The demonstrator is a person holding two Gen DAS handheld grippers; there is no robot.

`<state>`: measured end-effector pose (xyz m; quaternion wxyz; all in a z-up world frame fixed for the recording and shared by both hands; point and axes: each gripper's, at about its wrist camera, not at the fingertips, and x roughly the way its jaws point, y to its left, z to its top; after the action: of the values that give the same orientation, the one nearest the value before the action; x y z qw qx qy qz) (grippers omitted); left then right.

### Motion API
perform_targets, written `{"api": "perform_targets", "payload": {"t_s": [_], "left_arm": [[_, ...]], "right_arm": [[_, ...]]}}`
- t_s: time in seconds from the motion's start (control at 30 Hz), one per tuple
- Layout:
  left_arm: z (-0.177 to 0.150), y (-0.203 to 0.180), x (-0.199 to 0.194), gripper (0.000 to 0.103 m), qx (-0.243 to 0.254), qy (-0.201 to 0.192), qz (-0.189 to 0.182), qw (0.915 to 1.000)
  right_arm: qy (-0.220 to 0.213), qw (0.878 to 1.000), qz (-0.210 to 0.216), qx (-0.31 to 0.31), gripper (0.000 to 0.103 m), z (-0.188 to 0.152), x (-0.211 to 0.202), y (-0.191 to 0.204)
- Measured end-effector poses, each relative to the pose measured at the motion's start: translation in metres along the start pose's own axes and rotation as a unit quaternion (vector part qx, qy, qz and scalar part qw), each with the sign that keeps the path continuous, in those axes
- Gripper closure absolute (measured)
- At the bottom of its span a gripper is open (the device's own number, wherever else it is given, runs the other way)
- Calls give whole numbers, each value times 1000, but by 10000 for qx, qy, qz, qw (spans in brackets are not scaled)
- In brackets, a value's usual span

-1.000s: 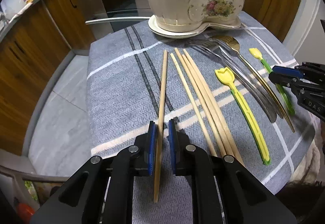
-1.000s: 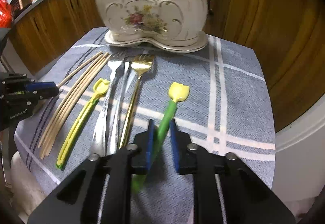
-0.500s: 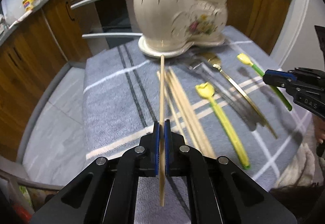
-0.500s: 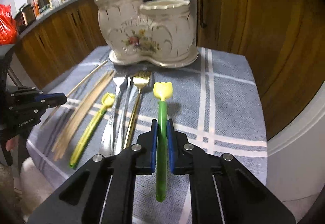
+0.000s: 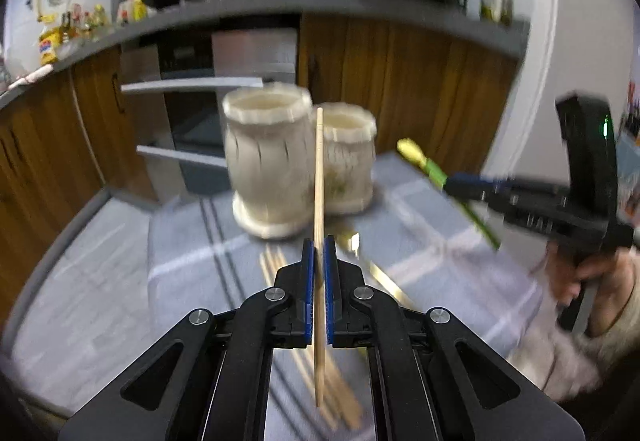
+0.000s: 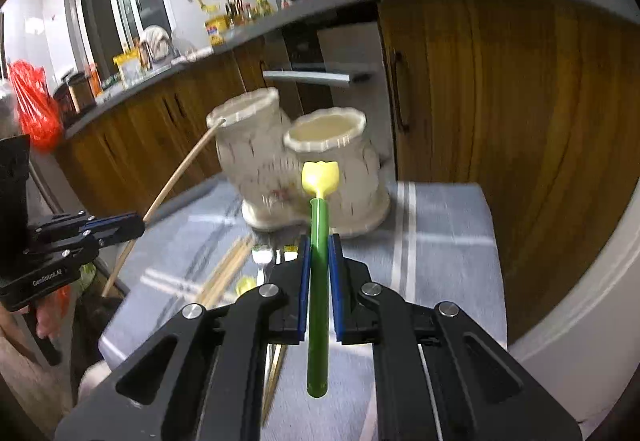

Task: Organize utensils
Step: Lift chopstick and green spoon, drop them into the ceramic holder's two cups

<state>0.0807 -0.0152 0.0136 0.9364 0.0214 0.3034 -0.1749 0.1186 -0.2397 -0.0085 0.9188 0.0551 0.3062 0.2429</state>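
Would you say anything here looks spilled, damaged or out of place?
Nothing stands out. The left gripper holds one chopstick, the right gripper a green-handled utensil; the ceramic holder stands upright.

Small table under a grey cloth (image 6: pixel 440 241) with white stripes, cream 2-pot ceramic holder (image 6: pixel 332 177) at its far end, loose wooden chopsticks (image 6: pixel 228 269), forks (image 6: pixel 262 255)

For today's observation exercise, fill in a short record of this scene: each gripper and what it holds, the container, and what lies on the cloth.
left gripper: shut on one wooden chopstick, lifted
right gripper: shut on green-handled utensil, yellow tip forward
container: cream two-pot ceramic holder, upright on the cloth
on the striped cloth: more chopsticks, forks
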Motion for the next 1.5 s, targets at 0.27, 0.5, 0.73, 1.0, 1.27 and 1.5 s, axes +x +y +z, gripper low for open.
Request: {"api": "perform_targets", "payload": {"t_s": [0.27,0.5,0.73,1.0,1.27,1.5], "left_arm": [[70,19,10,98,-392,-1158,59,9925],[113,41,49,98,-1037,-1568,-104,9821],[120,57,89,98,-1307,-1579,227,9785],[114,49,101,98,-889,-1755,667,9782],[95,57,94,98,-855,-1647,642,9805],[80,44,78,98,-467,-1515,712,9848]], "right_arm": [[-904,9951,392,103,94,61,6,1],[-1432,9834,726,850,94,100,51,-20],[-1444,9843,295,972,94,104,93,-33],[-1624,9836,-169,768,94,98,109,-30],[-1495,9874,-231,467,94,76,108,-22],[-1425,9891,-257,271,94,57,93,-14]]}}
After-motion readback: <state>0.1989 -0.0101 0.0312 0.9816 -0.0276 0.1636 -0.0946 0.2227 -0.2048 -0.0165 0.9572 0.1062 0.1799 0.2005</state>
